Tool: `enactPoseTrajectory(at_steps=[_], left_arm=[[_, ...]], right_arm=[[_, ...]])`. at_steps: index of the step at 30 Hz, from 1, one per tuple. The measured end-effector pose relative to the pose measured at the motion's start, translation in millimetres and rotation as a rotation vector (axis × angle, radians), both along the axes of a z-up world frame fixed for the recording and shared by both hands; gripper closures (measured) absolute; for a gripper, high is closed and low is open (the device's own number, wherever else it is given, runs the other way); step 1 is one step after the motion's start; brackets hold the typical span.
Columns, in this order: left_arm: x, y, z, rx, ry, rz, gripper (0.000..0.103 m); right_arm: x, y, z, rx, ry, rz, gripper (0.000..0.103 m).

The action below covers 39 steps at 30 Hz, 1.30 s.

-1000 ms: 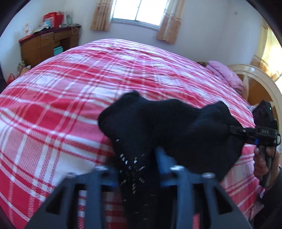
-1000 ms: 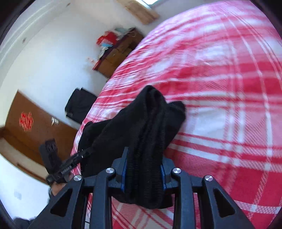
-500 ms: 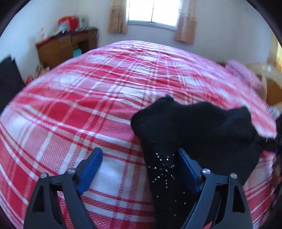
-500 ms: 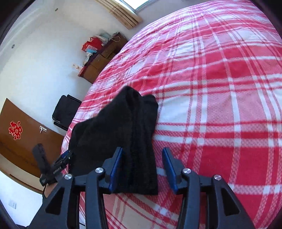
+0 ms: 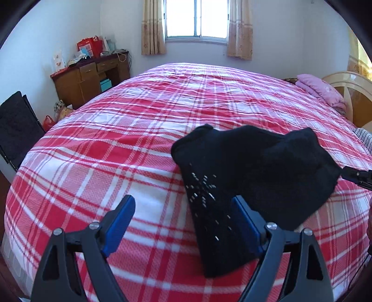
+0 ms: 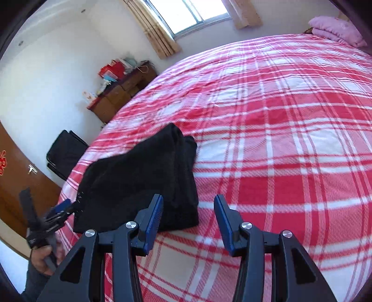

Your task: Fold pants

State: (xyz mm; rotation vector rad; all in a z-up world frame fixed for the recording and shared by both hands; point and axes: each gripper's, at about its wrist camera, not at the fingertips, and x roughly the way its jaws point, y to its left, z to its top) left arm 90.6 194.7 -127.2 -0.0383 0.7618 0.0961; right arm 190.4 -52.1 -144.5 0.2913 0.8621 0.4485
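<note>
Pants point(image 6: 144, 183) folded on bed point(image 6: 279, 139) | both tongs point(image 5: 183, 223) point(image 6: 188, 216) released | studs visible left view only

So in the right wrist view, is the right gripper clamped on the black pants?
No. The right gripper is open, its blue pads spread apart, and the black pants lie folded on the bed beside its left finger.

pants point(image 5: 251, 176) on bed point(image 5: 116, 144), at 1 o'clock from left gripper point(image 5: 183, 223) | right gripper point(image 6: 188, 218) with pants at its 11 o'clock | pillow point(image 5: 320, 93) at bed's 2 o'clock corner | desk point(image 5: 90, 79) off bed at 10 o'clock | window point(image 5: 196, 18) behind bed at 12 o'clock
</note>
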Motion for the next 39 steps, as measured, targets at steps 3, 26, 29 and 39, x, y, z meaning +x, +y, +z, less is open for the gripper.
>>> enactPoseTrajectory(at_steps=[3,26,29,39], left_arm=[[-10,-10,10,0.005,-0.024,-0.018,0.015],[-53,-33,72,0.004,-0.273,-0.041,0.004],[-52,-34,71,0.005,-0.272,-0.050,0.003],[-53,-34,71,0.012,-0.273,-0.048,0.003]], right_arm=[[-17,3,8,-0.060,-0.025,-0.032,0.055],[-114,55,103,-0.260,-0.431,-0.015,0.046],[-117,56,103,-0.269,-0.436,-0.016,0.046],[-124,56,106,-0.270,-0.447,-0.019,0.045]])
